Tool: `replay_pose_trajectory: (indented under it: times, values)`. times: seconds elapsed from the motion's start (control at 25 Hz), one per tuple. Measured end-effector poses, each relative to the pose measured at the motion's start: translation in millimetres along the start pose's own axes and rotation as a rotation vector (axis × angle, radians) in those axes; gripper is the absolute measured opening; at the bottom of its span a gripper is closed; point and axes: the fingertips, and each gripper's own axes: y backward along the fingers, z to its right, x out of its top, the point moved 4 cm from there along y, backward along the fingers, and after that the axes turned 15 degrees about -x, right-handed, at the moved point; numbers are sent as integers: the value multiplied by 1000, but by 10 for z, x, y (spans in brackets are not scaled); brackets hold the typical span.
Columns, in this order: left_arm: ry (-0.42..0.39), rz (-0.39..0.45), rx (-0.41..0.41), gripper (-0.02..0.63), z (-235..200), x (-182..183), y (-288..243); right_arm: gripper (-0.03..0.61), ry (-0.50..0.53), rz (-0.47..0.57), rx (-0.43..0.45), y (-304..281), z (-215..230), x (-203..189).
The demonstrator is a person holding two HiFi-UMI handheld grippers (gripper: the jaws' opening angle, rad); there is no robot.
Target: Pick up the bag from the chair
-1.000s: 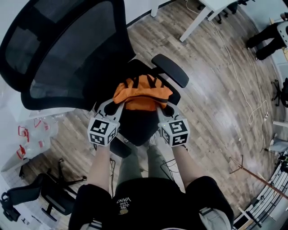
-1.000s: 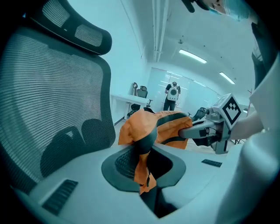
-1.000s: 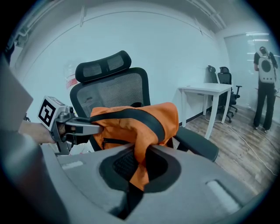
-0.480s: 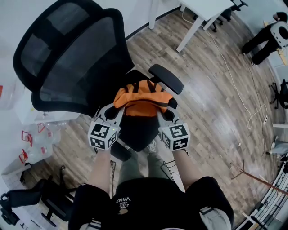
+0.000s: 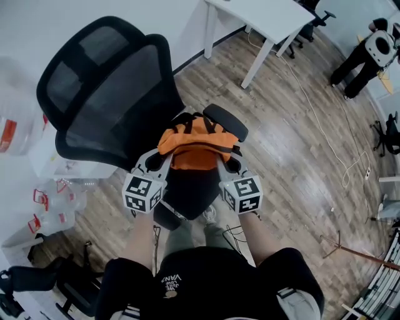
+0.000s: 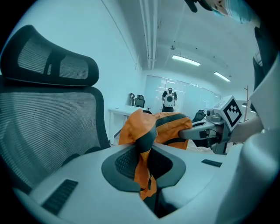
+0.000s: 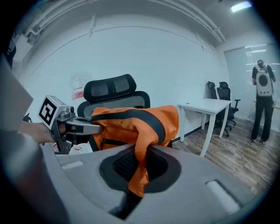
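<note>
Orange bag (image 5: 197,142) gripped at both ends: the left gripper (image 5: 160,152) and right gripper (image 5: 226,155) each clamp a fold of its fabric, holding it between them over the seat of a black mesh chair (image 5: 106,106), on wood flooring (image 5: 294,144).

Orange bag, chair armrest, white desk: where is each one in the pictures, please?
orange bag (image 5: 197,149), head view, on its orange top fabric.
chair armrest (image 5: 225,122), head view, on the middle of the black pad.
white desk (image 5: 270,15), head view, on the bare tabletop.
</note>
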Motion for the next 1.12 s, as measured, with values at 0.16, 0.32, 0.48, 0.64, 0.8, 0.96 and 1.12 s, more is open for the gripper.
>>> replay_pose_trajectory:
  times: [0.16,0.32,0.48,0.64,0.8,0.96,1.12]
  values:
    - [-21,16,1,43,62,177,16,6,4,28,-3,92,47,151]
    - [-44,29,3,43,111,339,61,6,9,57,-3,185,64,290]
    - [-66,41,5,43,175,463,124,6,14,81,-3,282,61,389]
    - [-84,60,7,43,224,557,186,6,21,101,-2,362,48,472]
    - [-98,81,13,41,272,671,250,6,26,124,-2,437,42,581]
    - [-113,103,12,40,335,798,312,6,28,150,-3,548,45,697]
    - [-130,126,12,40,378,922,372,6,36,179,-2,635,38,816]
